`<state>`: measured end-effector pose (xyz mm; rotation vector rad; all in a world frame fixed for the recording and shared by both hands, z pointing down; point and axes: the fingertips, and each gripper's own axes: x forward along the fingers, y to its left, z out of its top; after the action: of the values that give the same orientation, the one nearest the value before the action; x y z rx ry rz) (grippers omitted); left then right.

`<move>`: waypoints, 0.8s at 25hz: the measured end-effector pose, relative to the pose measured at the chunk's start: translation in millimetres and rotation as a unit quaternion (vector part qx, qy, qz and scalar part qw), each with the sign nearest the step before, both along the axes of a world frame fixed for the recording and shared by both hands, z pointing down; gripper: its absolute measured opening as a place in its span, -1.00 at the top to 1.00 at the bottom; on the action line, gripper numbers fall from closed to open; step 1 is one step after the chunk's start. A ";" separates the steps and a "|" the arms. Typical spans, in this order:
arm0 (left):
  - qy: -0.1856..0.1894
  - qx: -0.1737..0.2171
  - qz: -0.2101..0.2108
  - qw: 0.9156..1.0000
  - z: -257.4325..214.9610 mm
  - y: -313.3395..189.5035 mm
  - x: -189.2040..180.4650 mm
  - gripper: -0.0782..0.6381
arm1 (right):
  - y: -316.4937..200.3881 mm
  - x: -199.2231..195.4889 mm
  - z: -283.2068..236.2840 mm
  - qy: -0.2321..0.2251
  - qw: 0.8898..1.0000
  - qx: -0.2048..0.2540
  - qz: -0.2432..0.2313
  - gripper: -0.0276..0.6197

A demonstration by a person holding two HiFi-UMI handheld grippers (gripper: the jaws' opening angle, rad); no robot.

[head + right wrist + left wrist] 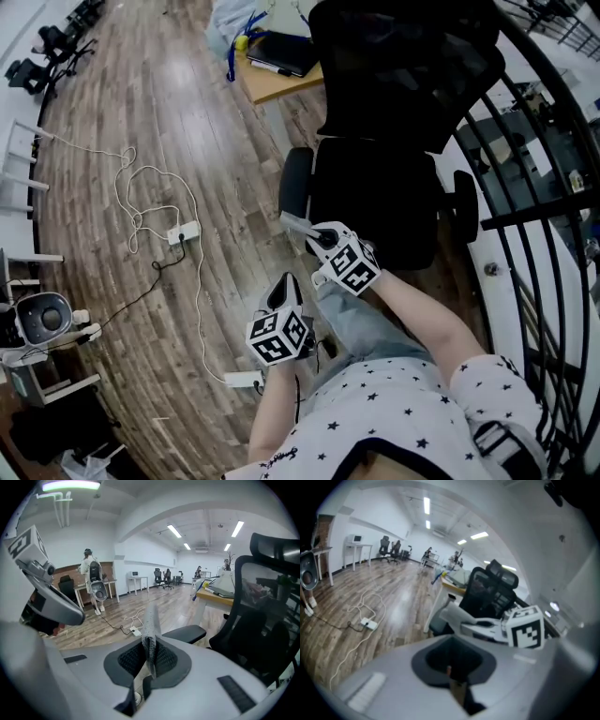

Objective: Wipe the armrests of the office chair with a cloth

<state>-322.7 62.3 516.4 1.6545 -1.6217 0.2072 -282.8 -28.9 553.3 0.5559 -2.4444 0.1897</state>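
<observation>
- Cloth point(151, 620): grey, textured strip, pinched at its lower end between the closed jaws of the right hand-held gripper point(149, 660). Long axis runs along the jaws. The free end stands clear of the tips and points toward the office chair point(375, 141).
- Cloth, head view point(293, 223): projects from the right hand-held gripper point(317, 236) at the front end of the chair's left armrest point(294, 183). Contact with the pad cannot be told.
- Left hand-held gripper point(452, 674): jaws together, nothing between them. In the head view point(284, 292) it sits in front of the chair, farther from the seat than the right one.
- Marker cubes: one per gripper, with black-and-white square patterns.
- Office chair: black, mesh back, headrest. Its right armrest point(466, 202) is on the far side of the seat from both grippers.
- Worktop point(281, 82): wooden, beyond the chair's left side, carrying a dark flat case.
- Floor point(141, 112): wood planks to the chair's left, with a white power strip point(185, 230) and looped cable.
</observation>
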 end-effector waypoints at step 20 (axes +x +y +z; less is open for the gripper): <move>-0.001 0.073 0.010 0.997 -63.5 37.5 58.0 0.76 | 85.7 109.8 -129.7 -0.126 0.987 0.049 0.088 0.83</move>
<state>-264.7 99.8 452.8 1.7809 -1.6564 0.1036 -173.0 56.7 423.6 0.8373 -2.6590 0.2242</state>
